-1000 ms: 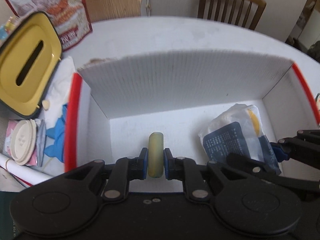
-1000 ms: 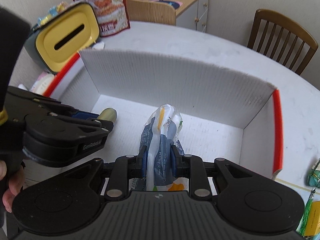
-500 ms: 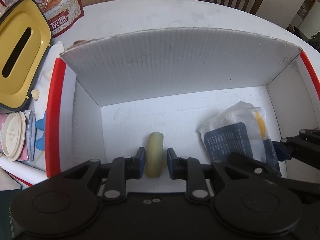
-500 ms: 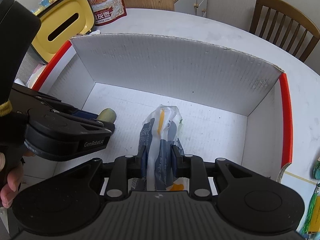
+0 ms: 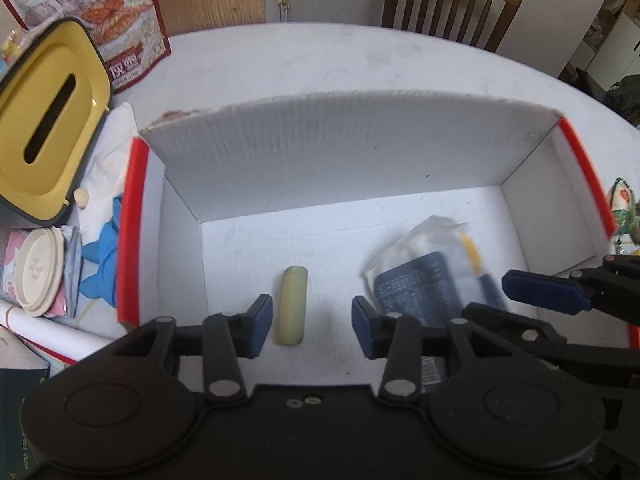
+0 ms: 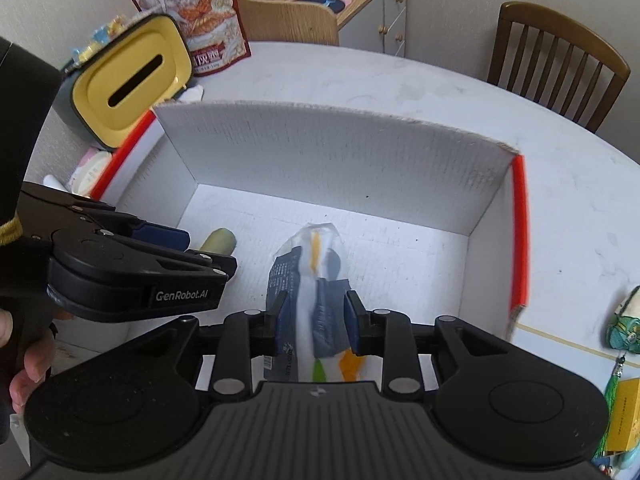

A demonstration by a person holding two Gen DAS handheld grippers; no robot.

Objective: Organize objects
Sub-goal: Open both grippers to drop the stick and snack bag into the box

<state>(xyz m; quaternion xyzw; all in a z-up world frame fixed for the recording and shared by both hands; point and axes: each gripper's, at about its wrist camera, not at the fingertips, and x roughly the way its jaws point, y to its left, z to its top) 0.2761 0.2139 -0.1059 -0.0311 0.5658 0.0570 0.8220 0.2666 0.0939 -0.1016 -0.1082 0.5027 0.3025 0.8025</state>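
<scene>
Left gripper (image 5: 312, 322): jaws parted, just been opening, pads clear of the pale yellow bar (image 5: 293, 304), which lies flat on the box (image 5: 348, 148) floor between them, nearer the left pad. Right gripper (image 6: 313, 322): jaws just been opening slightly, the packet (image 6: 308, 276) between them; whether the pads press on it cannot be told. Packet: white and navy, lying on the box floor, right of the bar. Box: white cardboard, red-edged side walls, standing on the table (image 6: 568, 200). Left of the box: yellow slotted lid (image 5: 44, 120), blue glove (image 5: 102, 248), round cream lids (image 5: 38, 270). Behind the box: printed pouch (image 6: 196, 12), chair (image 6: 556, 60). Right of the box: tasselled charm (image 6: 626, 324).
</scene>
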